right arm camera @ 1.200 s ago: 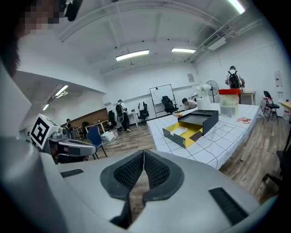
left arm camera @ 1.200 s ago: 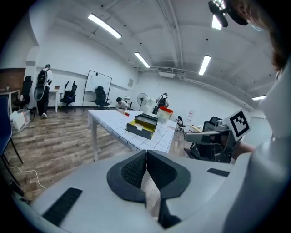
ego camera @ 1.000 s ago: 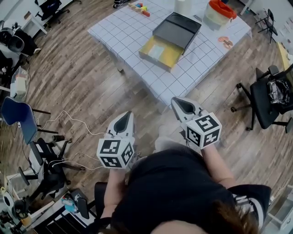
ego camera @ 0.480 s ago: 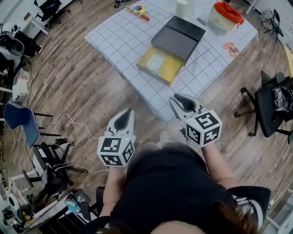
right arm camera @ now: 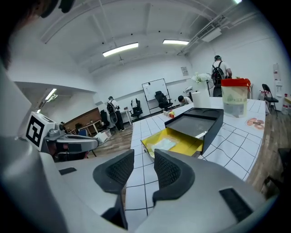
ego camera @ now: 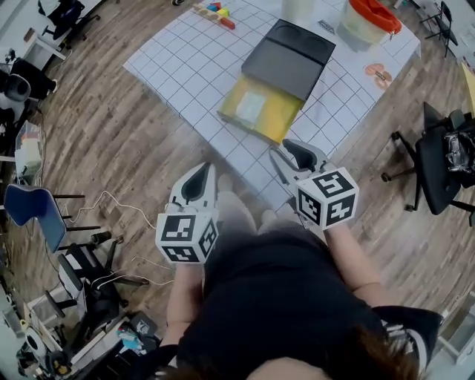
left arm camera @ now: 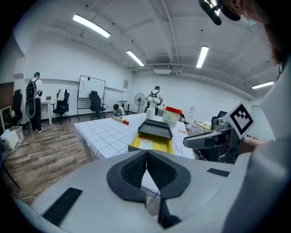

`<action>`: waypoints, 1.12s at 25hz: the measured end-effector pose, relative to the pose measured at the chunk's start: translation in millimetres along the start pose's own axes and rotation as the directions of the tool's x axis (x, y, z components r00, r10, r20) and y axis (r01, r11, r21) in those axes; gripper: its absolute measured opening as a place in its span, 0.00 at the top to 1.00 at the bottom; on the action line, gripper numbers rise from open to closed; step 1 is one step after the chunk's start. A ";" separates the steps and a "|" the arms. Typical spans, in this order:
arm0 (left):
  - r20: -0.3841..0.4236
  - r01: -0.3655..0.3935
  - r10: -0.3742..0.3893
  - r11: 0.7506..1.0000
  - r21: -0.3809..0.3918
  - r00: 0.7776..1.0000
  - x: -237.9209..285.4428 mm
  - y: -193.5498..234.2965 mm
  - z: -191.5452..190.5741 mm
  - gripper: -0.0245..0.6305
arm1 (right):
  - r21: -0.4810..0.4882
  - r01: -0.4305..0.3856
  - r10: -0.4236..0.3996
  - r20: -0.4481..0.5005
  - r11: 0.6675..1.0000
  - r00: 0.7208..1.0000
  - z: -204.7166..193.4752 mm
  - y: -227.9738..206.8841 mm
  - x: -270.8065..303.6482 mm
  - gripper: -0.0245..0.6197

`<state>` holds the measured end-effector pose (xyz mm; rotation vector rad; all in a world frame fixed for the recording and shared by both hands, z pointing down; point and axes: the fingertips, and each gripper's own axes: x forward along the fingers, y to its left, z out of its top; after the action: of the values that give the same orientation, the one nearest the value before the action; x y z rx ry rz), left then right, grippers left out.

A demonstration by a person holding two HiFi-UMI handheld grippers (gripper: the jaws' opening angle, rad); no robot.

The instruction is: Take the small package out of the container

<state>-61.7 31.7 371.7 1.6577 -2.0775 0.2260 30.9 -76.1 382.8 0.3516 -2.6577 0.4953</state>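
A yellow open box [ego camera: 261, 111] lies on the gridded white table [ego camera: 193, 59], its dark lid [ego camera: 291, 58] propped against its far side. Inside lies a small pale package [ego camera: 251, 105], also seen as the package [right arm camera: 165, 144] in the right gripper view and the package [left arm camera: 145, 143] in the left gripper view. My left gripper [ego camera: 199, 180] is shut and empty, held over the floor short of the table. My right gripper [ego camera: 294, 156] hangs at the table's near corner, jaws opening with nothing between them.
An orange-lidded clear tub [ego camera: 369, 21], a white roll [ego camera: 297, 9] and coloured blocks [ego camera: 215, 10] stand at the table's far side. Office chairs [ego camera: 445, 152] stand to the right, a blue chair [ego camera: 30, 206] and cables to the left. People stand in the room's background.
The person has stepped closer to the table, so both grippers now sit nearer its near corner. The right gripper's jaws have parted.
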 end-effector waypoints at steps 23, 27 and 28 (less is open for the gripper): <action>-0.219 0.431 -0.412 0.901 0.046 0.885 187.3 102.9 45.4 0.92 | 0.295 0.391 -0.310 -0.286 0.872 0.907 11.2 -79.3 153.3 0.67; -0.251 0.479 -0.451 0.875 0.062 0.856 207.1 108.9 46.4 0.92 | 0.320 0.454 -0.336 -0.362 0.831 0.870 0.0 -90.6 165.5 0.67; -0.259 0.489 -0.460 0.870 0.061 0.850 211.4 110.8 45.5 0.92 | 0.323 0.467 -0.339 -0.380 0.823 0.861 -2.6 -92.4 168.3 0.67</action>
<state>-212.8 -143.7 445.8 2.0505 -1.4458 0.3716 -87.9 -186.8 485.3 0.8743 -2.0764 0.8791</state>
